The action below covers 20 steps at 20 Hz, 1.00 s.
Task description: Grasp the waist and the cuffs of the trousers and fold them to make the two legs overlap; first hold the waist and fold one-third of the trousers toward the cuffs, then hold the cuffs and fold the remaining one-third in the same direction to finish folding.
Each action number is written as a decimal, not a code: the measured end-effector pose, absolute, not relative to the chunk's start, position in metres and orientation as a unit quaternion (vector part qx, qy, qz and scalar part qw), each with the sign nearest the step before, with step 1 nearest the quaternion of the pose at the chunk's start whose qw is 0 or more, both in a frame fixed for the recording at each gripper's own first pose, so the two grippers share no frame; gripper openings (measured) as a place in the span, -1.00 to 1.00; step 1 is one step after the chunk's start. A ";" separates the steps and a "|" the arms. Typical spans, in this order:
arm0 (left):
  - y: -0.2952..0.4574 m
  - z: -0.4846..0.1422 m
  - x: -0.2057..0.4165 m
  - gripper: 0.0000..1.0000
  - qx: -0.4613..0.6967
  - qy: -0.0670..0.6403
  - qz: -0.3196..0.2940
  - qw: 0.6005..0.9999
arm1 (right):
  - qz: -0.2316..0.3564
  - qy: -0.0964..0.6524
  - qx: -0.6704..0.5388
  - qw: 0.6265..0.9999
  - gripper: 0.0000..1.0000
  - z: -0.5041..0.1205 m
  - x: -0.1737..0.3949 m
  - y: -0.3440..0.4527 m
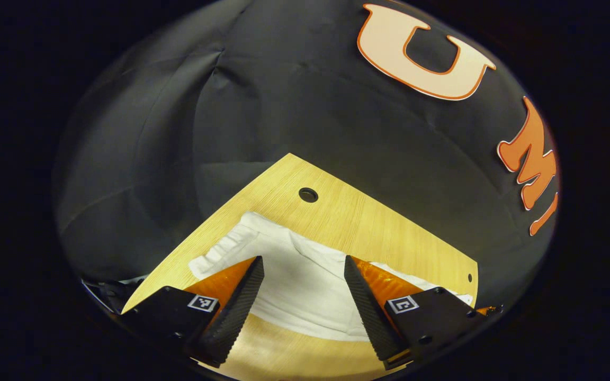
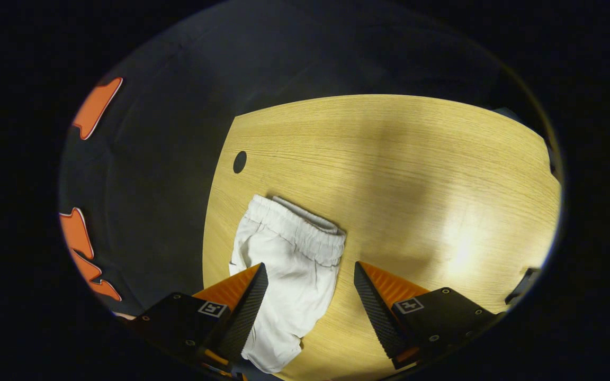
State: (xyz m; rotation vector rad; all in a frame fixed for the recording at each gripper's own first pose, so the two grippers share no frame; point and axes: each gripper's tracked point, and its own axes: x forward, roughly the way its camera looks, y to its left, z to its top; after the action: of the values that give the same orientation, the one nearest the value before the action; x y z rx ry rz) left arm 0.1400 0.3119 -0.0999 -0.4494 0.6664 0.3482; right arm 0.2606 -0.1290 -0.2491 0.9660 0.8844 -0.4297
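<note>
Two grippers hang above the table with their jaws apart and nothing between them. The trousers lie flat on the wood near the table's edge, close to the round hole in the top. In the right gripper view the gathered waist lies at the far end, toward the hole, and the cloth runs from there toward the camera, narrowing to a rounded end between the fingers; it reads as one leg's width, so the legs probably already overlap, though the layers cannot be told apart from here. The right gripper hovers over that near end, its left finger above the cloth and its right finger above bare wood, which suits a grasp at the cuffs or along the side edge. In the left gripper view the left gripper looks across the trousers from the side, with the ruffled waist to its left, so it seems set to take the waist for the first one-third fold toward the cuffs. Neither gripper touches the cloth as far as can be told. No container stands on the table; the hole is the one opening, and nothing shows in it. No third of the garment is turned over yet.
</note>
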 end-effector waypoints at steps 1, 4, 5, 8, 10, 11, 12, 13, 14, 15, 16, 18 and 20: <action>0.312 -0.101 0.140 1.00 -0.220 0.324 0.170 0.904 | -0.198 0.411 0.446 0.770 0.97 -0.252 0.264 -0.129; 0.315 -0.106 0.134 1.00 -0.227 0.327 0.181 0.899 | -0.207 0.427 0.439 0.763 0.92 -0.268 0.270 -0.129; 0.317 -0.106 0.131 1.00 -0.227 0.328 0.184 0.899 | -0.209 0.430 0.438 0.761 0.89 -0.271 0.273 -0.130; 0.318 -0.106 0.128 1.00 -0.222 0.330 0.192 0.897 | -0.212 0.437 0.435 0.759 0.72 -0.278 0.278 -0.130; 0.317 -0.109 0.127 1.00 -0.227 0.332 0.196 0.894 | -0.219 0.440 0.423 0.761 0.32 -0.283 0.276 -0.135; 0.316 -0.109 0.126 1.00 -0.231 0.333 0.198 0.892 | -0.221 0.439 0.421 0.763 0.21 -0.284 0.273 -0.137; 0.317 -0.111 0.125 1.00 -0.233 0.333 0.199 0.892 | -0.221 0.439 0.422 0.762 -0.08 -0.284 0.271 -0.139; 0.317 -0.111 0.124 1.00 -0.232 0.333 0.200 0.892 | -0.224 0.439 0.423 0.760 -0.34 -0.283 0.272 -0.141; 0.317 -0.112 0.122 1.00 -0.230 0.333 0.202 0.892 | -0.221 0.439 0.426 0.759 -0.57 -0.282 0.273 -0.141; 0.316 -0.112 0.120 1.00 -0.228 0.334 0.203 0.892 | -0.217 0.437 0.424 0.763 -0.70 -0.281 0.275 -0.140; 0.315 -0.112 0.118 1.00 -0.226 0.336 0.205 0.891 | -0.214 0.435 0.421 0.767 -0.84 -0.281 0.275 -0.141; 0.311 -0.115 0.115 1.00 -0.232 0.337 0.204 0.889 | -0.204 0.430 0.414 0.776 -0.92 -0.278 0.275 -0.140; 0.310 -0.117 0.110 1.00 -0.238 0.337 0.204 0.888 | -0.192 0.421 0.413 0.785 -0.95 -0.271 0.276 -0.139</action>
State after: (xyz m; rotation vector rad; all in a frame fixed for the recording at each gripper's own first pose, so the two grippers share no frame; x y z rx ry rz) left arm 0.1096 0.3095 -0.1171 -0.4950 0.7006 0.4249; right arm 0.2756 -0.1387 -0.2710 0.8902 0.9071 -0.4137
